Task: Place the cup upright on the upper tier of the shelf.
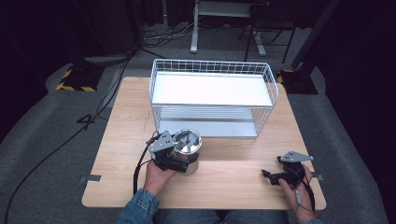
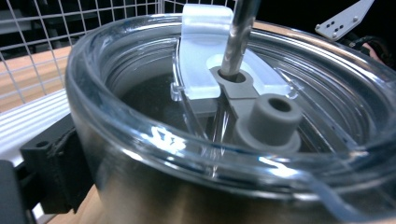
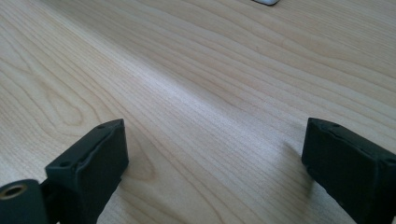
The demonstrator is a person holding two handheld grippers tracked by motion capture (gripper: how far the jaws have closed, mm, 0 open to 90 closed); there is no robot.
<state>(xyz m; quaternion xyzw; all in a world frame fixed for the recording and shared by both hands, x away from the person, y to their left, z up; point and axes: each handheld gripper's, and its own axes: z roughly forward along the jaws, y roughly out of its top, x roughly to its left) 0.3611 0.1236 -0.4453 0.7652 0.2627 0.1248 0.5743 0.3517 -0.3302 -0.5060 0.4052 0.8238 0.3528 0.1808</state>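
Table [image 1: 224, 182]: light wooden top, bearing everything below
Wire rack [image 1: 212, 95]: white, two shelves, at the far middle of the table
Tumbler [image 1: 187, 150]: steel, clear lid with a grey stopper and a straw, upright just in front of the rack, left of centre
Left gripper [image 1: 180, 162]: jaws closed against the tumbler's near side, one black jaw showing beside its wall in the left gripper view
Right gripper [image 3: 215, 158]: jaws spread wide, holding nothing, low over bare wood at the near right, well apart from the tumbler
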